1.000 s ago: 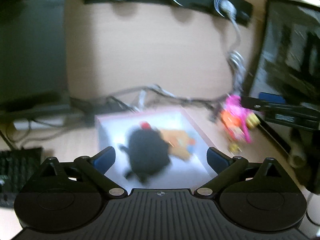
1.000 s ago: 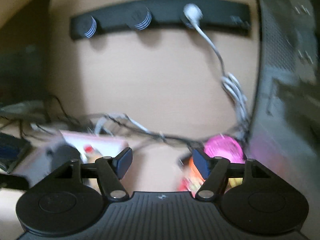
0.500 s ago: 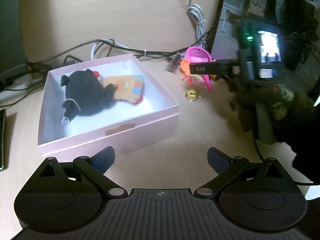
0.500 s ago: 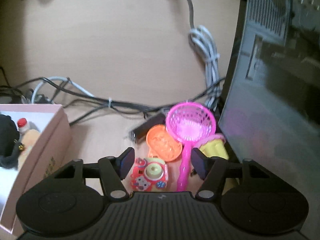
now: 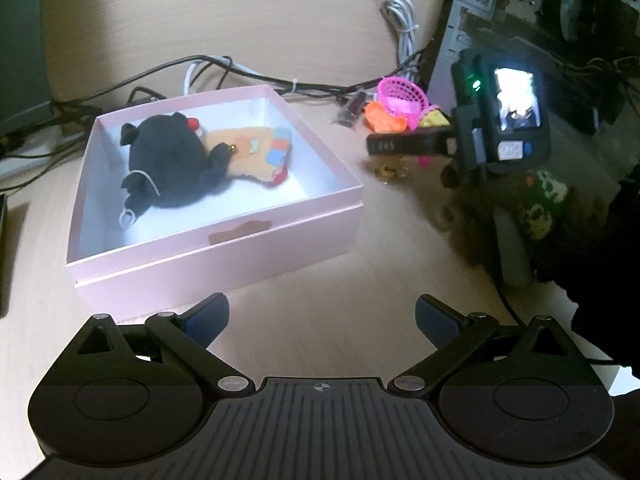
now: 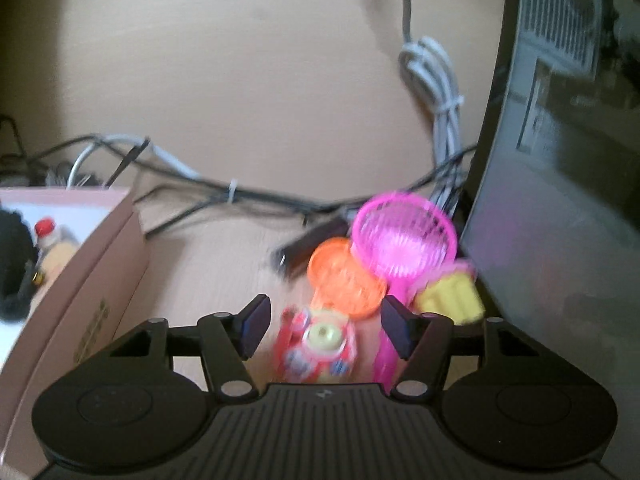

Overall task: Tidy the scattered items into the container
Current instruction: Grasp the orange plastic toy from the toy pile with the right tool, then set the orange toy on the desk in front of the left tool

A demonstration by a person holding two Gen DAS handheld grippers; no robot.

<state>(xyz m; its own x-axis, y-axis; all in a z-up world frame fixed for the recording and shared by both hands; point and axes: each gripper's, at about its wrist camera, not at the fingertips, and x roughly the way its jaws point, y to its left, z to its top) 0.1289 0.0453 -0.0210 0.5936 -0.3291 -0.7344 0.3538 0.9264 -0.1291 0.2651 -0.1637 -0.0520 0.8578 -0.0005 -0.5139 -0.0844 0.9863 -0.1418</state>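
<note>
**Clerk:** So, stock count, taken from the pink box (image 5: 224, 248) as landmark. Inside it: one black plush toy (image 5: 168, 168) lying on its side, and one flat orange felt piece with coloured patches (image 5: 256, 152), touching the plush on its far side. Two items entered as stowed.

**Checker:** And outside the box?

**Clerk:** A cluster to the right of the box, well apart from its wall, close against the dark computer case (image 6: 560, 160). Listed: one pink toy net with handle (image 6: 404, 236); one orange round lid-like piece (image 6: 344, 280), touching the net's rim; one yellow ridged cup-shaped toy (image 6: 448, 300), just beside the net handle; one red toy camera (image 6: 316, 344), nearest the box of the four. A small dark object lies behind the orange piece; too blurred to name. Four clear items outstanding, so I judge the job well short of half done.

**Checker:** Gripper status?

**Clerk:** Right gripper (image 6: 324, 328): jaws about half apart and just been closing, with the red toy camera between them; pads do not yet look pressed on it, nothing lifted. Left gripper (image 5: 320, 320): jaws wide apart, nothing in them, hanging over bare desk just in front of the box's near wall.

**Checker:** Remaining work?

**Clerk:** By my estimate, each cluster item needs carrying leftward over the box wall.
</note>
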